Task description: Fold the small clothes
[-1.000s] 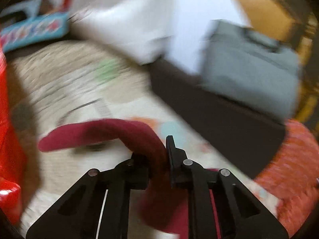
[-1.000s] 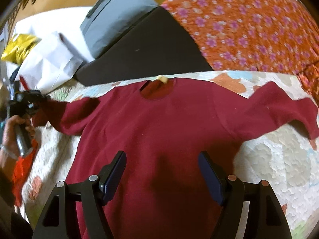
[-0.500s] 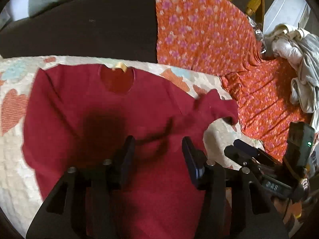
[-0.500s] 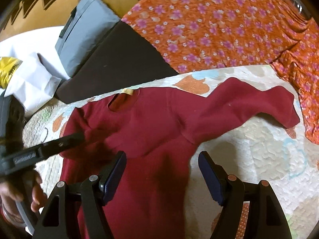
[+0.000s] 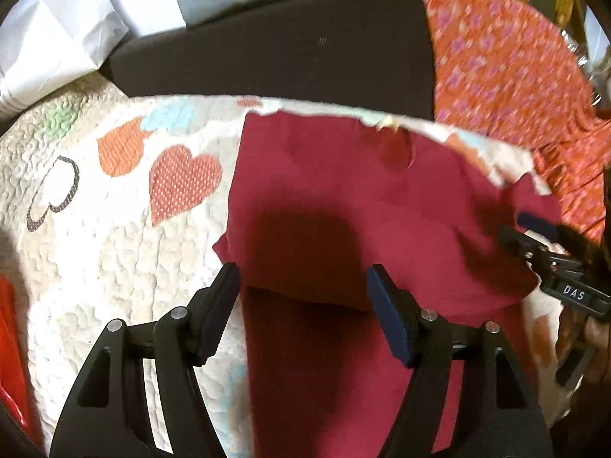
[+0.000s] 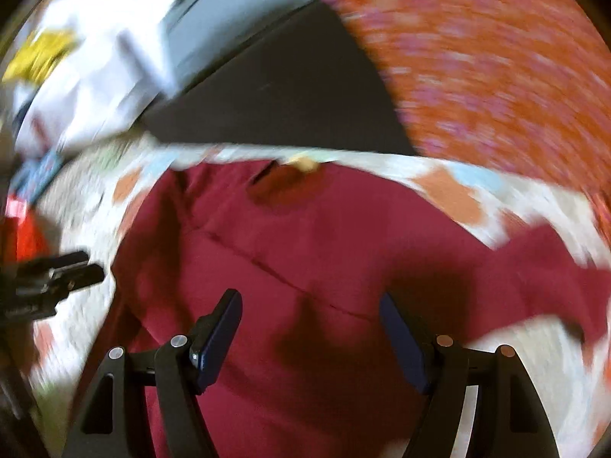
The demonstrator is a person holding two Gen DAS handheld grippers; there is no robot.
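Fingers: left gripper opening, nothing between; right gripper apart, empty | maroon shirt flat on heart quilt | I judged: left sleeve folded in, right sleeve and body remained

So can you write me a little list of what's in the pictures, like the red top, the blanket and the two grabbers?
garment: dark red long-sleeved top, lying on the quilt, neck hole toward the far edge
left sleeve: folded in over the body
right sleeve: spread out to the side
surface: cream quilt with hearts
left gripper: jaws opening, nothing pinched, above the top
right gripper: open, empty, above the top
behind: dark cushion, orange flowered cloth
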